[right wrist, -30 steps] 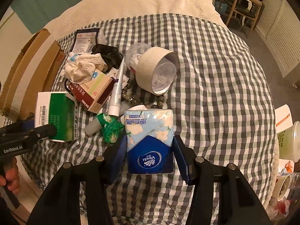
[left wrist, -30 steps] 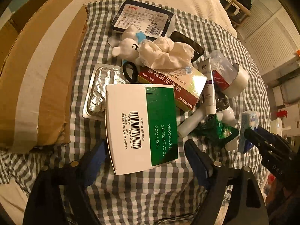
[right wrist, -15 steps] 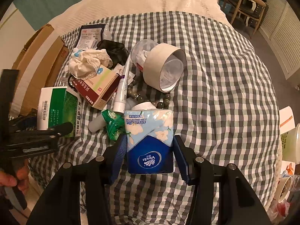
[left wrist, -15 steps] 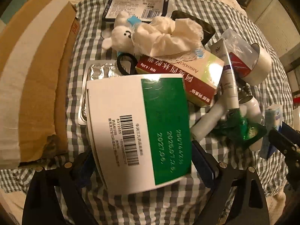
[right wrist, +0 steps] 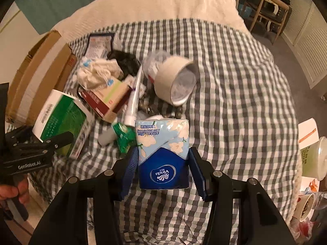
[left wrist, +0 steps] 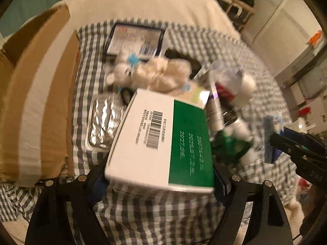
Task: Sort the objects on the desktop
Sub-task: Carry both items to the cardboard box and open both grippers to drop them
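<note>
My left gripper (left wrist: 161,175) is shut on a white and green medicine box (left wrist: 163,140) and holds it tilted above the checked cloth (left wrist: 155,214); the box also shows in the right wrist view (right wrist: 61,120). My right gripper (right wrist: 163,169) is shut on a blue Vinda tissue pack (right wrist: 162,153), seen edge-on in the left wrist view (left wrist: 269,138). The pile holds a red and green box (right wrist: 108,98), a white tube (right wrist: 133,100), a green sachet (right wrist: 123,136), a tape roll (right wrist: 175,83), a white cloth (left wrist: 161,75) and a foil blister pack (left wrist: 104,126).
An open cardboard box (left wrist: 34,106) stands at the left edge of the cloth. A dark flat package (left wrist: 134,40) lies at the back. Cups and containers (right wrist: 312,157) stand to the right, off the cloth. A wooden chair (right wrist: 263,6) is behind.
My left gripper has closed on the white and green box and lifted it off the cloth, tilting it. My right gripper keeps the tissue pack and has barely moved.
</note>
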`<act>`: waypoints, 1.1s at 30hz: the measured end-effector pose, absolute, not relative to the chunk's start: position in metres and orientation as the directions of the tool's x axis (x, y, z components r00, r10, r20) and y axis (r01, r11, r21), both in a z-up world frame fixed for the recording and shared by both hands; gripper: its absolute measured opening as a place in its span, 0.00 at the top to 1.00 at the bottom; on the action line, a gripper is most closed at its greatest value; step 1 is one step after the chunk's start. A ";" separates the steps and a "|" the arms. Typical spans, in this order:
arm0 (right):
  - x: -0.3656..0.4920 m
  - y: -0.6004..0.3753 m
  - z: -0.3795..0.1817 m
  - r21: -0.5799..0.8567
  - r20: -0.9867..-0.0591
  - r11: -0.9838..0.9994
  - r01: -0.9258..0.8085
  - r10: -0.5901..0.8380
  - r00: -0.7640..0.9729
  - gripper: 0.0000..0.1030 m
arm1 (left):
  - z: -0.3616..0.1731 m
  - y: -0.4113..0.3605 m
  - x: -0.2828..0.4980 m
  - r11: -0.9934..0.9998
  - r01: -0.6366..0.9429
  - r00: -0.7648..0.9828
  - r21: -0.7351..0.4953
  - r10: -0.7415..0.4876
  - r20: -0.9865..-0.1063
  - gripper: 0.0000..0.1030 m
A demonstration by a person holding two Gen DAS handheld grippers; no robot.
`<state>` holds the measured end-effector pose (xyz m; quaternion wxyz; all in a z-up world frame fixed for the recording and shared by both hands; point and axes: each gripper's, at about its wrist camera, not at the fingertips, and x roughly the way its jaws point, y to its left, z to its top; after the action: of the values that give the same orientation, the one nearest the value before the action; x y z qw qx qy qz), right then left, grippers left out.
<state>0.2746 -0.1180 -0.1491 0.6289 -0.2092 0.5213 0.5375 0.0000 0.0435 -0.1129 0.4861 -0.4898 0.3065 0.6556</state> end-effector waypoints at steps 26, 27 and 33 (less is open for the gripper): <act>0.178 -0.085 0.050 0.318 -0.712 0.238 -0.918 0.699 -0.065 0.52 | 0.054 -0.009 -0.117 -0.282 -0.940 -0.070 -0.191 0.707 -0.703 0.19; 0.169 -0.079 0.054 0.326 -0.706 0.223 -0.919 0.704 -0.079 0.52 | 0.057 -0.011 -0.126 -0.272 -0.945 -0.068 -0.184 0.711 -0.700 0.19; 0.121 -0.042 0.060 0.374 -0.690 0.157 -0.914 0.705 -0.162 0.52 | 0.049 -0.023 -0.183 -0.361 -0.917 -0.140 -0.170 0.689 -0.711 0.19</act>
<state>0.1209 -0.0418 0.0602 0.6353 -0.1247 0.4181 0.6372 -0.1829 -0.0232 0.0490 0.5434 -0.3671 0.1552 0.7388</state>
